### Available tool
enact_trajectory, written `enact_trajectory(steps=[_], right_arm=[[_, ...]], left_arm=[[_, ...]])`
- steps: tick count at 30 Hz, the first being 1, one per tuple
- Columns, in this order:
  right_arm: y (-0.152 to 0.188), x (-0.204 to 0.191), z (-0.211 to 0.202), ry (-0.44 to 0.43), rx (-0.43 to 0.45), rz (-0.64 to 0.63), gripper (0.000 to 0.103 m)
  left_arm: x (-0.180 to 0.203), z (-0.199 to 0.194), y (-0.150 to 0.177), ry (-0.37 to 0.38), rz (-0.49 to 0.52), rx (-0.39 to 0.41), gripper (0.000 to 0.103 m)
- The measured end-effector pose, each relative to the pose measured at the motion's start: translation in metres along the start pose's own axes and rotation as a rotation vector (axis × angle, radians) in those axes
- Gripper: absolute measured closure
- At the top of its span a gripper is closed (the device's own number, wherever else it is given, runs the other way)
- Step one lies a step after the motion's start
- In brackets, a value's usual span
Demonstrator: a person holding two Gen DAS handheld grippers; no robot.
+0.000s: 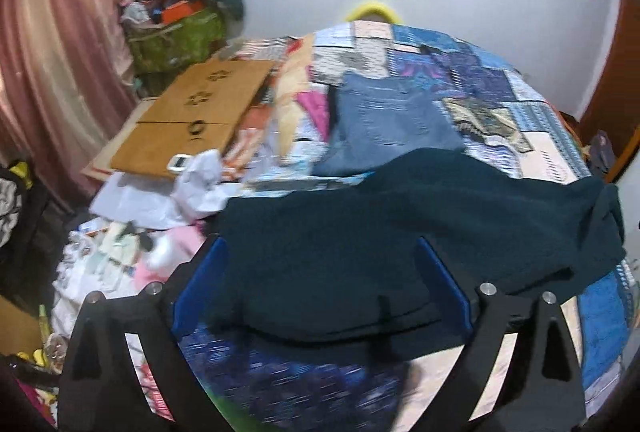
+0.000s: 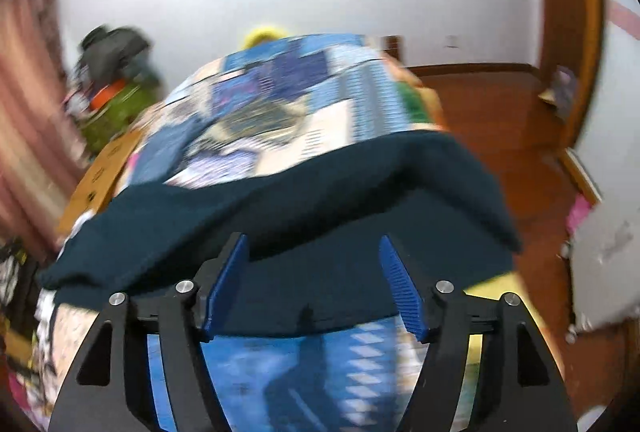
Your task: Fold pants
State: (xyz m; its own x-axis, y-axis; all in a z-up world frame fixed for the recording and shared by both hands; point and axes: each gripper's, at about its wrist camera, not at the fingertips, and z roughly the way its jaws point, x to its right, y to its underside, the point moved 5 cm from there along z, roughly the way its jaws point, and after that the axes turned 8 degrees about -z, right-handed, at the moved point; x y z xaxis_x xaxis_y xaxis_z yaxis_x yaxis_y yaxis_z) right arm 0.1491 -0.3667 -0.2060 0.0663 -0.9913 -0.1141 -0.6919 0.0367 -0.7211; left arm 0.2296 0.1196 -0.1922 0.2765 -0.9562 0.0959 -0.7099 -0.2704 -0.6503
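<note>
A pair of dark teal pants (image 1: 400, 216) lies folded across the near part of a patchwork quilt (image 1: 500, 100) on a bed. In the left wrist view my left gripper (image 1: 320, 244) is open just over the pants' near edge, its blue pads (image 1: 440, 272) wide apart and holding nothing. The right wrist view is blurred. It shows the same teal pants (image 2: 280, 200) reaching to the bed's right edge. My right gripper (image 2: 313, 239) is open above their near hem, with no cloth pinched between its blue pads (image 2: 400, 284).
Folded blue jeans (image 1: 384, 120) lie on the quilt beyond the teal pants. A flat cardboard box (image 1: 192, 120), white bags and loose clutter (image 1: 132, 244) fill the bed's left side. A pink curtain (image 1: 52, 52) hangs at left. Wooden floor (image 2: 500, 112) and a door (image 2: 568, 12) lie to the right.
</note>
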Motion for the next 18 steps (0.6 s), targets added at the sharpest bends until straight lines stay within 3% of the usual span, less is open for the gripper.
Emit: enact_trajectory(steps=[8,18], right_arm=[[0.0,0.085,0.006,0.16,-0.03,0.165,0.036],[0.006,0.149,0.052,0.112,-0.121,0.469,0.036]], left_arm=[[0.059,0.041,-0.002,0.055,0.025,-0.082,0.008],[0.089,0.086,0.02,0.046,0.059,-0.182,0.008]])
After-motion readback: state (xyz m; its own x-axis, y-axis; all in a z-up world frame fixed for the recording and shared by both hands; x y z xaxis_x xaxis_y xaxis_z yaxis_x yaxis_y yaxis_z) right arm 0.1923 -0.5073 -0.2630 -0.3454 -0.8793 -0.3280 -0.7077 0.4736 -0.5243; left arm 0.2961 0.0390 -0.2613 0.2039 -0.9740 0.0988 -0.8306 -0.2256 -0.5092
